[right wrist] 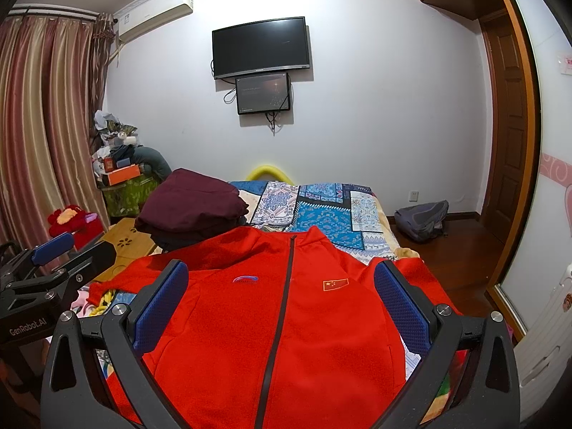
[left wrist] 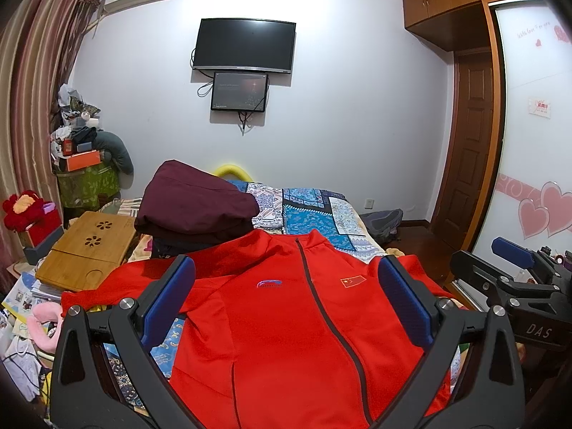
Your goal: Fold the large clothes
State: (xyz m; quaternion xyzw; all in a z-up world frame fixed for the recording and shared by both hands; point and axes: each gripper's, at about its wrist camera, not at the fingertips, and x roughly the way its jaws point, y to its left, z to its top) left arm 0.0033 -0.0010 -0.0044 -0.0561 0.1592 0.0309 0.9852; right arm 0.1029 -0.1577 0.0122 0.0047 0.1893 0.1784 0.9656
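Note:
A red zip-up jacket (left wrist: 286, 321) lies face up on the bed, collar toward the far wall, zipper closed; it also shows in the right wrist view (right wrist: 279, 321). My left gripper (left wrist: 286, 279) hovers open above the jacket's chest, holding nothing. My right gripper (right wrist: 280, 279) is open above the same jacket, empty. The right gripper also shows at the right edge of the left wrist view (left wrist: 514, 261). The left gripper shows at the left edge of the right wrist view (right wrist: 57, 250). The jacket's hem is hidden below both views.
A pile of folded dark maroon clothes (left wrist: 196, 203) sits on the bed behind the jacket's left shoulder. A patterned blue quilt (left wrist: 314, 211) covers the bed. A bamboo lap tray (left wrist: 85, 250) and clutter lie left. A grey backpack (right wrist: 422, 220) lies on the floor at right.

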